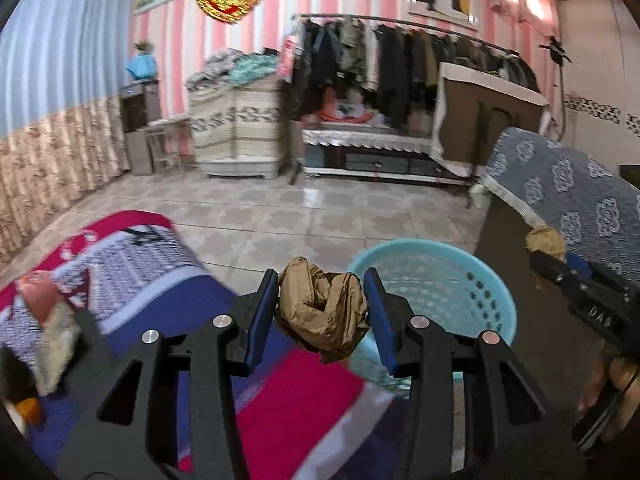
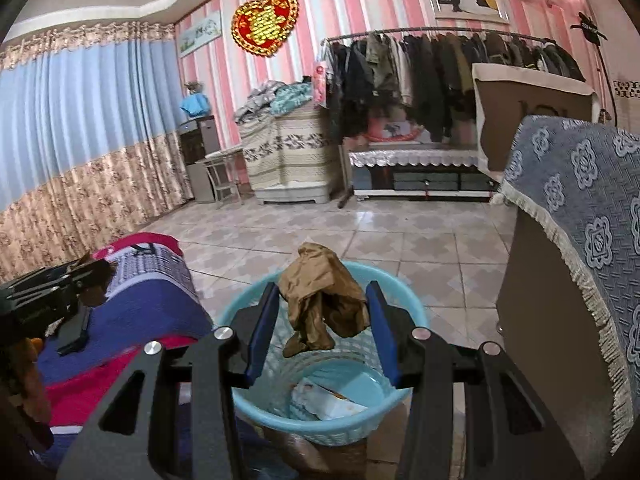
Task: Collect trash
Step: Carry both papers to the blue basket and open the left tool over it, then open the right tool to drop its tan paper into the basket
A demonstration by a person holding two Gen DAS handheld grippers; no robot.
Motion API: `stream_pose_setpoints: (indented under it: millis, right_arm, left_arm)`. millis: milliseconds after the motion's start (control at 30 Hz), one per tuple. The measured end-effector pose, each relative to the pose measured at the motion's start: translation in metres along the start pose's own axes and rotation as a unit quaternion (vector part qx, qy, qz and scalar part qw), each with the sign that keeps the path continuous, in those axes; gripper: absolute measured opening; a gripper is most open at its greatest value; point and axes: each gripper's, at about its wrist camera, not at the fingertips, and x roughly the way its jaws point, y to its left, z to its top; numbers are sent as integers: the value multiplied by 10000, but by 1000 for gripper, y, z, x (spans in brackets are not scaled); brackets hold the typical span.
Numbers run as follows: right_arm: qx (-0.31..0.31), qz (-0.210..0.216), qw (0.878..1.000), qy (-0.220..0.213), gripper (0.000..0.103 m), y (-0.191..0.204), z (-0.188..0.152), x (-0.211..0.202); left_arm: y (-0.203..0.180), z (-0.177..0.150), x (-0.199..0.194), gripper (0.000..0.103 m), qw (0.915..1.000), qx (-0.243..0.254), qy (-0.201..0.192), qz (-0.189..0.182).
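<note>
In the left wrist view my left gripper (image 1: 321, 280) is shut on a crumpled brown paper wad (image 1: 324, 316), held over the bed's edge just left of a light blue perforated basket (image 1: 400, 245). At the right edge, my right gripper (image 1: 548, 260) carries a second brown wad (image 1: 546, 240). In the right wrist view my right gripper (image 2: 322, 290) is shut on that crumpled brown paper (image 2: 320, 304), directly above the basket (image 2: 348, 436). Some pale paper scraps (image 2: 324, 400) lie in its bottom. My left gripper (image 2: 94, 272) shows at the left over the bed.
A bed with a blue, pink and white cover (image 1: 160, 280) lies left of the basket. A dark cabinet under a blue patterned cloth (image 2: 580, 200) stands close on the right. Tiled floor (image 2: 360, 232) stretches to a clothes rack (image 2: 440, 64) and covered furniture by the far wall.
</note>
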Motion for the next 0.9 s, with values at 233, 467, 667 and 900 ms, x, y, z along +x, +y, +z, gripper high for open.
stream_pose_setpoints:
  millis: [233, 467, 667, 900]
  right_arm:
    - [67, -223, 9996, 139, 45, -24, -7, 11]
    - [270, -399, 9985, 256, 45, -45, -15, 23]
    - [278, -423, 9982, 313, 45, -51, -16, 30]
    - [226, -368, 9984, 353, 45, -42, -18, 34]
  left_arm:
    - [-35, -7, 52, 43, 9983, 46, 264, -517]
    - [-68, -11, 93, 43, 9966, 325, 392, -650]
    - [-68, -2, 114, 58, 9978, 342, 348, -456]
    - [-33, 15, 101, 89, 9999, 24, 1, 158]
